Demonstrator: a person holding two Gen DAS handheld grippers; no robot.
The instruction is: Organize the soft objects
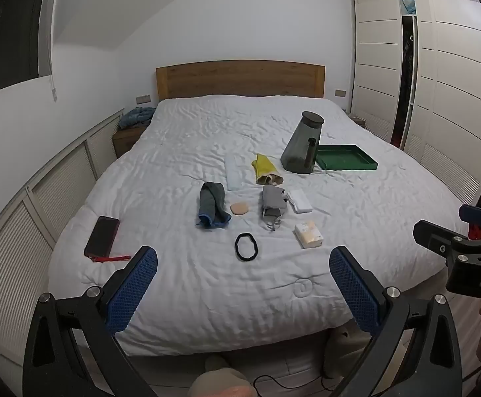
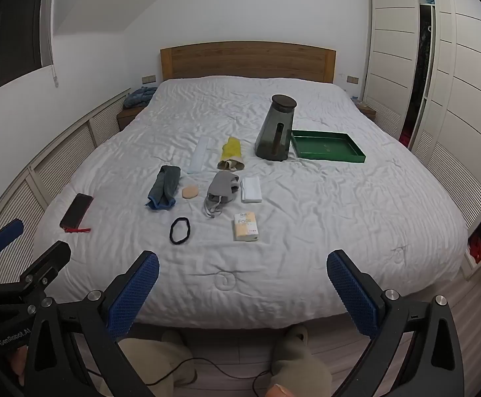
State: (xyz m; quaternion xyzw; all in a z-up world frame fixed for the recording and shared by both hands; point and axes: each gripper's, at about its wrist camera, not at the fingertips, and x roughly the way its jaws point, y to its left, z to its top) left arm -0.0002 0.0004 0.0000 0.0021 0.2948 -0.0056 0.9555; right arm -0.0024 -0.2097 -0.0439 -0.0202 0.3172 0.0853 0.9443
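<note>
Soft items lie on the white bed: a grey-blue rolled cloth, a beige sponge pad, a grey face mask, a yellow glove, a white folded cloth, a long white strip, a black hair band and a tissue pack. A green tray lies at the right. My left gripper is open and empty at the bed's foot. My right gripper is open and empty, also at the foot.
A dark grey jug stands beside the tray. A phone with a red strap lies at the bed's left edge. A wardrobe stands right, a nightstand left. A cable and the person's feet are on the floor.
</note>
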